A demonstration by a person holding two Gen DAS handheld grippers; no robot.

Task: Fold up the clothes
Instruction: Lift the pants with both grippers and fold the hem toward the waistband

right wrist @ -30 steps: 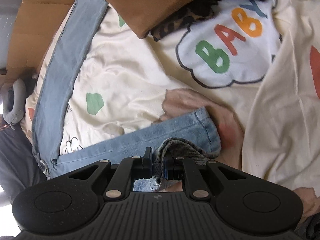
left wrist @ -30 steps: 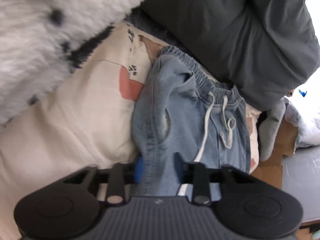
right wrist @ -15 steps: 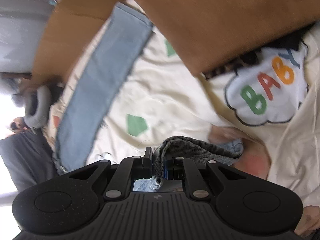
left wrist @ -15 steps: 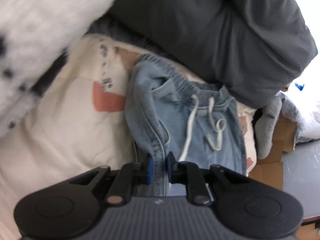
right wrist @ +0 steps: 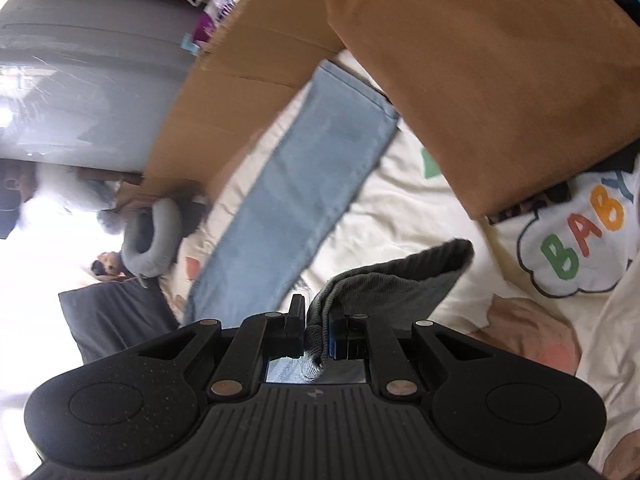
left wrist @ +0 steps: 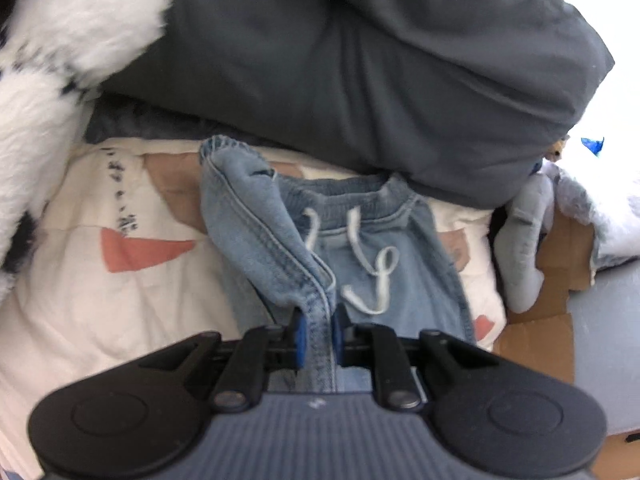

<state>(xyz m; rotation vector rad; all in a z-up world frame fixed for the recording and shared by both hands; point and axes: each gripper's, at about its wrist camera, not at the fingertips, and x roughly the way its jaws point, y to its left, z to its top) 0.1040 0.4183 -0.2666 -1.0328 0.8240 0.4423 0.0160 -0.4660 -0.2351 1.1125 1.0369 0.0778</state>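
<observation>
Soft, floppy jeans (left wrist: 384,280) on a bed: left claw (left wrist: 318,330) clamps the side seam, right claw (right wrist: 316,326) clamps a leg hem.

Cream printed quilt (left wrist: 100,304) w/ "BABY" cloud patch (right wrist: 576,240). Dark grey pillow (left wrist: 360,72), white spotted fur blanket (left wrist: 60,60), brown cushion (right wrist: 500,72), cardboard box (right wrist: 240,92), grey neck pillow (right wrist: 152,240).

Cream printed bedspread (left wrist: 100,300) under denim trousers (left wrist: 384,280) and dark pillow (left wrist: 360,60)
</observation>
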